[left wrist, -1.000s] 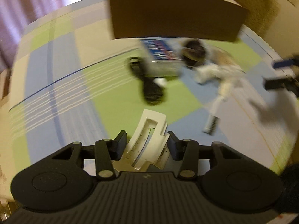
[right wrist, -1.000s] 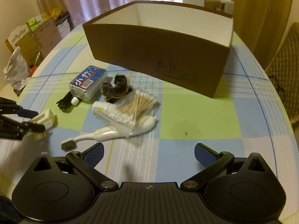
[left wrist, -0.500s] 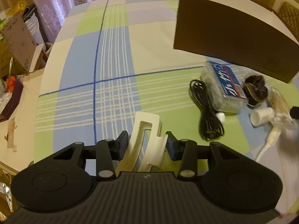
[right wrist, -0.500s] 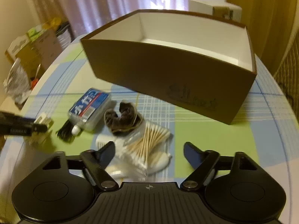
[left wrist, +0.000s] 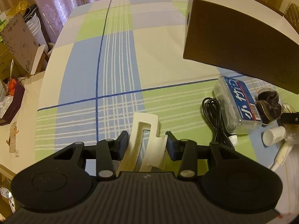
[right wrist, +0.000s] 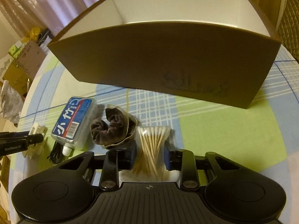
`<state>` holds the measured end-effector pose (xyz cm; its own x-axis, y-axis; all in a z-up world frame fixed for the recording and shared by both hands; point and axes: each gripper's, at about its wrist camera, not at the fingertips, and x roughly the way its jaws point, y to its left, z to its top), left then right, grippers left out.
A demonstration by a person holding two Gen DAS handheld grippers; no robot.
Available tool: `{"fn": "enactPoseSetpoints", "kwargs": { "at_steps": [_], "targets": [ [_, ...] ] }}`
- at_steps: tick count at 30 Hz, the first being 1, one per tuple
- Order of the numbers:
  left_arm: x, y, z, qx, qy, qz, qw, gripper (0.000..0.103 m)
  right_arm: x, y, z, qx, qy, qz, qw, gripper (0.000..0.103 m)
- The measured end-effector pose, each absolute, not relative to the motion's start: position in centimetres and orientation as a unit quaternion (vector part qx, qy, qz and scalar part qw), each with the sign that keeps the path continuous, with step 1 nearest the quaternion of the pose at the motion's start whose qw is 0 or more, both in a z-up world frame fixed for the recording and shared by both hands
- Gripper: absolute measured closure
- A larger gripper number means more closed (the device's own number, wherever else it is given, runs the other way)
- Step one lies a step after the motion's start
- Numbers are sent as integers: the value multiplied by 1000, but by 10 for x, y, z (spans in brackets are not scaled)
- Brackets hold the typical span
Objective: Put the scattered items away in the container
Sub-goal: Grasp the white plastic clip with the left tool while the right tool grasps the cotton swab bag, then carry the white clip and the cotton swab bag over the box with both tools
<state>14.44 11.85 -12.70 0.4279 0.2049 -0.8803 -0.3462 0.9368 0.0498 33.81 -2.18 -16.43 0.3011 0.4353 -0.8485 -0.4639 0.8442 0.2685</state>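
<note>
Checked tablecloth [left wrist: 119, 59], white clip [left wrist: 145, 140] between left gripper [left wrist: 147, 143] fingers, cotton swabs [right wrist: 153, 141] between right gripper [right wrist: 150, 152] fingers

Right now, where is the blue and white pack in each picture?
Left wrist view: the pack lies at the right, just below the brown box, beside the black cable.
Right wrist view: the pack lies at the left, left of the scrunchie.
Shared landmark: the brown box, behind the pack in both.

Brown box [right wrist: 168, 59]; blue-green plaid tablecloth [left wrist: 119, 71]; cream clip [left wrist: 145, 136].
</note>
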Motion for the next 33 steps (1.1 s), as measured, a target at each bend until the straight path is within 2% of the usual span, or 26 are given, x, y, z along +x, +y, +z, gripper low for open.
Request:
{"fn": "enactPoseSetpoints", "kwargs": {
  "at_steps": [6,18,33],
  "targets": [
    [151,120,-131,-68,513,158,841,66,338,-21,-160,-18,511,288,809,84],
    [148,116,-126,-66,508,144,847,71,335,-44,-140,-6,494,287,821,84],
    [139,104,-102,-58,487,128,862,71,320,-62,-129,-5,482,283,829,84]
  ]
}}
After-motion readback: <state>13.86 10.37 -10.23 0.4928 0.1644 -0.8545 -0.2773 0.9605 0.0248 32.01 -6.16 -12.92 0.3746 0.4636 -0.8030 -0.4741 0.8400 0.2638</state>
